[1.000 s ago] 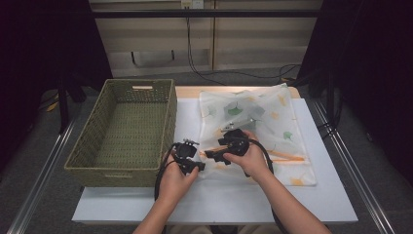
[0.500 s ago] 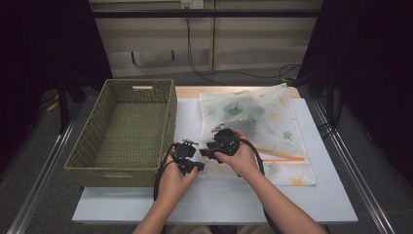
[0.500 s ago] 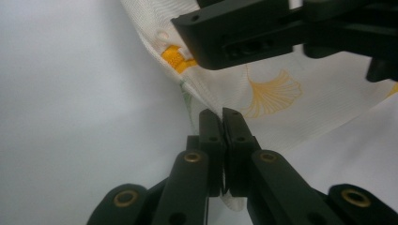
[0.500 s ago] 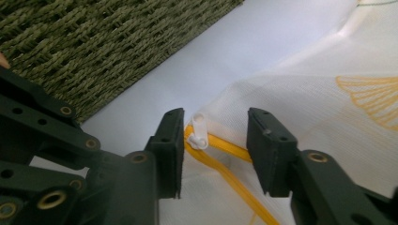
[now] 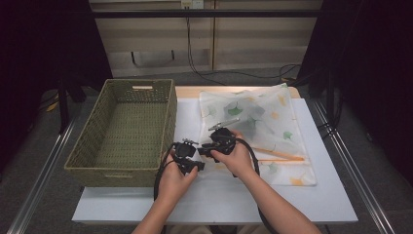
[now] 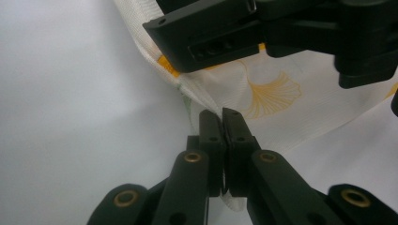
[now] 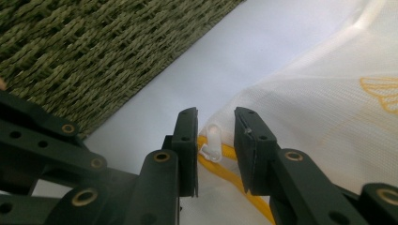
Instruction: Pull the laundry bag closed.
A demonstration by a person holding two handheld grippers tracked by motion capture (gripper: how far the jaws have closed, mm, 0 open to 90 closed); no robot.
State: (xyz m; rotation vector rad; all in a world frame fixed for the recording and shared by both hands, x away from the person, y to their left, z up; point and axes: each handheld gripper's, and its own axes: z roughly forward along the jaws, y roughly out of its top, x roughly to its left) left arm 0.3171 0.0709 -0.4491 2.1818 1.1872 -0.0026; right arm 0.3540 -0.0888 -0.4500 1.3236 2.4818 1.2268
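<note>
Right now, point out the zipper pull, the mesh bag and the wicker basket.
zipper pull (image 7: 211,140): right gripper view, its white tab between the open jaws.
mesh bag (image 5: 272,122): high view, leaf-printed middle of the fabric.
wicker basket (image 5: 168,119): high view, its right wall beside the bag.

White leaf-printed mesh bag (image 5: 272,122); green basket (image 5: 124,129)

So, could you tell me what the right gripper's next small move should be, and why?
Probably close the right gripper on the white zipper pull: the pull sits between its open jaws, not yet pinched, while the left gripper is already shut on the edge of the mesh bag, bracing it.
</note>
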